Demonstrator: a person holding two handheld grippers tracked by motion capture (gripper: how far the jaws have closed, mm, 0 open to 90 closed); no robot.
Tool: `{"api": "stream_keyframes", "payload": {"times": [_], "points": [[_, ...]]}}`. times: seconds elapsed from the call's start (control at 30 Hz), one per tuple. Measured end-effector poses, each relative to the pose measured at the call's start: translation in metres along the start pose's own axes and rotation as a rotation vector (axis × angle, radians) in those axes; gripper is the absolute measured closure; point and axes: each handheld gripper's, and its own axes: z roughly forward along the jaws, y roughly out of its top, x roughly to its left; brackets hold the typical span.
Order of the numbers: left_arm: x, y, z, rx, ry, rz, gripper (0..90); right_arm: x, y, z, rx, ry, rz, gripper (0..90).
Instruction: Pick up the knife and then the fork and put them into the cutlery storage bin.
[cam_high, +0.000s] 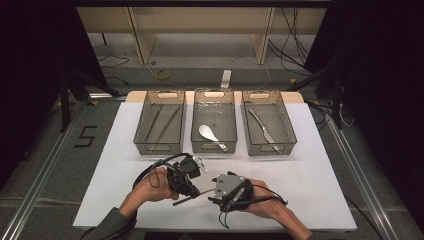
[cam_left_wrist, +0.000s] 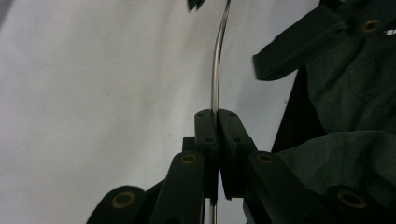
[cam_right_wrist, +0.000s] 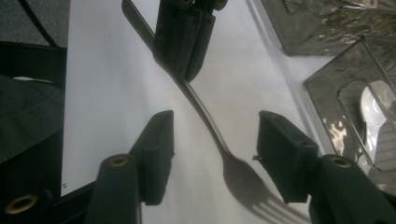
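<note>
The only writing that can be read is a black figure "5" (cam_high: 86, 136) marked on the grey floor left of the table.

On the near part of the white table (cam_high: 125, 165) the left gripper (cam_high: 191, 191) is clamped tight on the handle of a metal fork (cam_right_wrist: 212, 128), its two pads pressed together around the thin stem. The fork reaches rightward to the right gripper (cam_high: 216, 192), whose jaws stand apart on either side of the fork's neck, just above the tines, without touching it; no earlier view bears on them. The fork hangs just above the table, casting a shadow there.

Farther back, three clear bins stand in a row. The left bin (cam_high: 141, 131) holds thin chopsticks (cam_high: 164, 124), the middle bin (cam_high: 196, 131) a white spoon (cam_high: 210, 134), the right bin (cam_high: 286, 131) a metal knife (cam_high: 263, 129). Nothing lies between the grippers and the bins. Beyond the table, cables (cam_high: 295, 35) trail across the floor.
</note>
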Motion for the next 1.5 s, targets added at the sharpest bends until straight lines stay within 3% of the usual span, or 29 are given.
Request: {"api": "stream_keyframes", "payload": {"times": [0.4,0.63,0.67,0.73,0.8,0.9,0.93,1.07,1.27,1.5], "points": [[-0.008,0.004,0.0,0.011,-0.026,0.04,86.8,0.004,-0.002,0.007,0.036,0.042,-0.083,67.6],[-0.009,0.004,0.001,0.004,-0.038,0.034,86.8,0.007,-0.002,0.009,0.061,0.063,-0.126,81.3],[-0.008,0.004,0.0,0.005,-0.038,0.042,86.8,0.008,-0.003,0.01,0.065,0.085,-0.14,82.9],[-0.008,0.003,-0.001,0.003,-0.04,0.054,86.6,0.009,-0.003,0.01,0.068,0.075,-0.167,85.5],[-0.008,0.003,-0.002,0.005,-0.048,0.063,86.3,0.008,-0.003,0.01,0.066,0.112,-0.19,86.9],[-0.005,0.003,-0.003,-0.01,-0.052,0.061,83.6,0.008,-0.003,0.008,0.071,0.106,-0.183,87.9],[-0.005,0.003,-0.003,-0.023,-0.052,0.055,82.5,0.007,-0.004,0.007,0.074,0.106,-0.187,88.0],[-0.002,0.0,-0.01,-0.09,-0.034,0.029,60.0,0.005,-0.005,0.007,0.111,0.076,-0.182,88.1],[0.01,-0.009,-0.026,-0.26,0.043,-0.054,38.5,-0.005,-0.011,0.0,0.125,0.037,-0.139,88.1],[0.022,-0.02,-0.039,-0.425,0.127,-0.127,26.7,-0.037,-0.029,-0.017,0.134,-0.08,0.031,88.1]]}}
